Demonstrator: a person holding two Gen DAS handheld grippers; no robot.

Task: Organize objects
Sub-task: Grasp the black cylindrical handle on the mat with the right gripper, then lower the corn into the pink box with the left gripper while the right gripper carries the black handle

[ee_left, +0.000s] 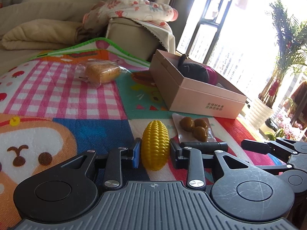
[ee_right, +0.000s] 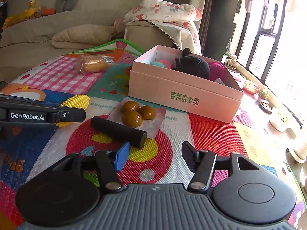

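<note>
Left claw: the left gripper is clamped on a yellow plastic toy corn cob with a knobbly kernel surface; the blue pad sits on one side of it, the black pad on the other, and the cob stands lengthwise between them.

Right claw: the right gripper stands apart with nothing between its blue pad and black pad, only mat beneath.

Black roller: a matte black cylinder, smooth and rod-shaped, lies on the mat just ahead of the right claw's blue pad, angled away to its left; whether the pad touches its near end I cannot tell.

Glazed balls: three glossy brown balls sealed in a clear, flat plastic pack lie just beyond the roller, and ahead-right of the left claw.

Box: a pale pink cardboard box, open-topped with green printed characters, sits farther ahead of both claws; inside it are a black fuzzy round thing and smooth pink and teal balls.

Bread: a golden loaf-shaped bun in crinkly clear wrap lies well ahead-left of the left claw.

Surface: a colourful woven-texture foam play mat carries everything.
</note>
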